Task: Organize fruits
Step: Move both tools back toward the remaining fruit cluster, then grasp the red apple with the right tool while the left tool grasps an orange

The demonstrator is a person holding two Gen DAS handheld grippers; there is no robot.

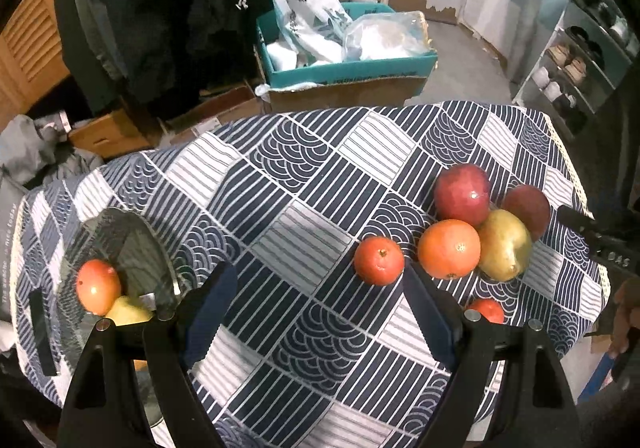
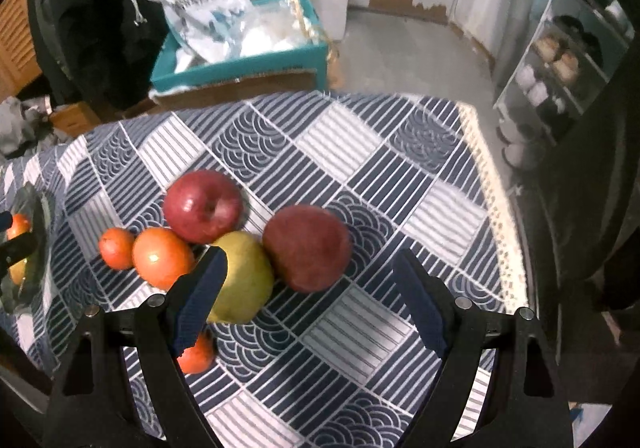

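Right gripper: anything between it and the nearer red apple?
Nothing visible. The right gripper is open, and the red apple lies straight ahead between its fingers. The pear touches the apple's left side, beside the left finger.

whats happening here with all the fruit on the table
A person holding a gripper in each hand is sorting fruit on a table with a blue patterned cloth. Both the left gripper and the right gripper are open and hold nothing. A glass bowl at the left already has a couple of fruits in it. Two red apples, a pear and several oranges lie clustered on the cloth, with the right gripper hovering nearest the pear.
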